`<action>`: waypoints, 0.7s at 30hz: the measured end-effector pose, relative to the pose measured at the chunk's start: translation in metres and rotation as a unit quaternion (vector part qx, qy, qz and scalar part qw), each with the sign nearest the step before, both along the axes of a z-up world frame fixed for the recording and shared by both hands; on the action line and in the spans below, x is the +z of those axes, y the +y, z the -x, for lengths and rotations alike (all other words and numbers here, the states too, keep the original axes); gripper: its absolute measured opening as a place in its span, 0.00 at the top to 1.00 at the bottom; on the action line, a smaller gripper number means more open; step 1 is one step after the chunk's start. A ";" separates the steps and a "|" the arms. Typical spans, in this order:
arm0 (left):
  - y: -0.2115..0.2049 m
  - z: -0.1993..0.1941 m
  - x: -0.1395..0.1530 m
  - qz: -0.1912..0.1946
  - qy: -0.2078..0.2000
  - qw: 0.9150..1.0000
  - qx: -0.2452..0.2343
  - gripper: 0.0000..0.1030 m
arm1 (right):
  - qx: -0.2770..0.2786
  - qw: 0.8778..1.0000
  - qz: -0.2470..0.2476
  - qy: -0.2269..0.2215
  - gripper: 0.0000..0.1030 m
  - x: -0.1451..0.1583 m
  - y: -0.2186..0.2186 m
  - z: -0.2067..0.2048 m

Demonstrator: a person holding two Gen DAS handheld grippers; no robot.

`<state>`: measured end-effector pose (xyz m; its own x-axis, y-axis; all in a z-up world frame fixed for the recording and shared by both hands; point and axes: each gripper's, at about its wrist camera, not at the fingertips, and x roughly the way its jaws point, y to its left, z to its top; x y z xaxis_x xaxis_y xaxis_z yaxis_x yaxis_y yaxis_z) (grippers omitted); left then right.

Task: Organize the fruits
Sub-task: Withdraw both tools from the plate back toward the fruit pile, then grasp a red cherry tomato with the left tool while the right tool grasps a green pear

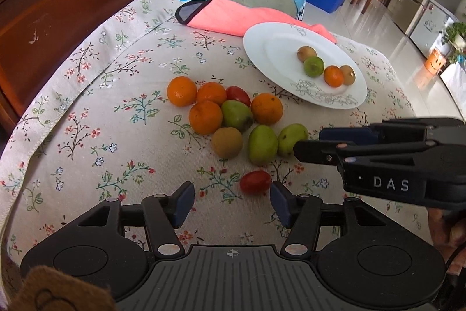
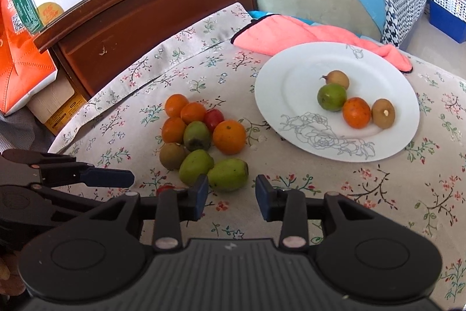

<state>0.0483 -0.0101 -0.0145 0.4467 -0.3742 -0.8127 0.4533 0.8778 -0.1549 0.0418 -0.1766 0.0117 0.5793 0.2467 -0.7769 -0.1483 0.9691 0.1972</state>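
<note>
Red fruit (image 1: 255,182) lies between left gripper (image 1: 232,200) jaws.

You get bright, soft daylight in both views. It glares off the glossy floor (image 1: 378,28) at the left wrist view's upper right. Shadows under the fruits are faint and short. The white plate (image 2: 279,95) is near overexposed. Fisheye bending curves the edges, the corners go black, and the centre stays sharp.
</note>
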 end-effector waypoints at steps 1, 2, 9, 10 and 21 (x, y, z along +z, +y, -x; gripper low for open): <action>0.000 0.001 -0.001 -0.003 -0.001 1.000 -0.003 0.45 | 0.003 1.000 0.000 0.000 0.64 0.000 0.001 -0.001; -0.001 0.001 -0.001 -0.006 -0.003 1.000 -0.006 0.45 | 0.005 1.000 0.001 0.000 0.64 -0.001 0.002 -0.001; -0.009 0.005 -0.004 -0.009 -0.015 0.999 -0.027 0.45 | 0.015 1.000 0.015 -0.002 0.59 -0.006 0.008 -0.008; -0.010 0.005 -0.004 -0.010 -0.017 0.999 -0.029 0.45 | 0.014 1.000 0.015 -0.001 0.59 -0.007 0.008 -0.009; -0.020 0.004 -0.008 0.002 -0.036 0.999 -0.032 0.46 | 0.021 1.000 0.011 -0.005 0.62 -0.009 0.007 -0.013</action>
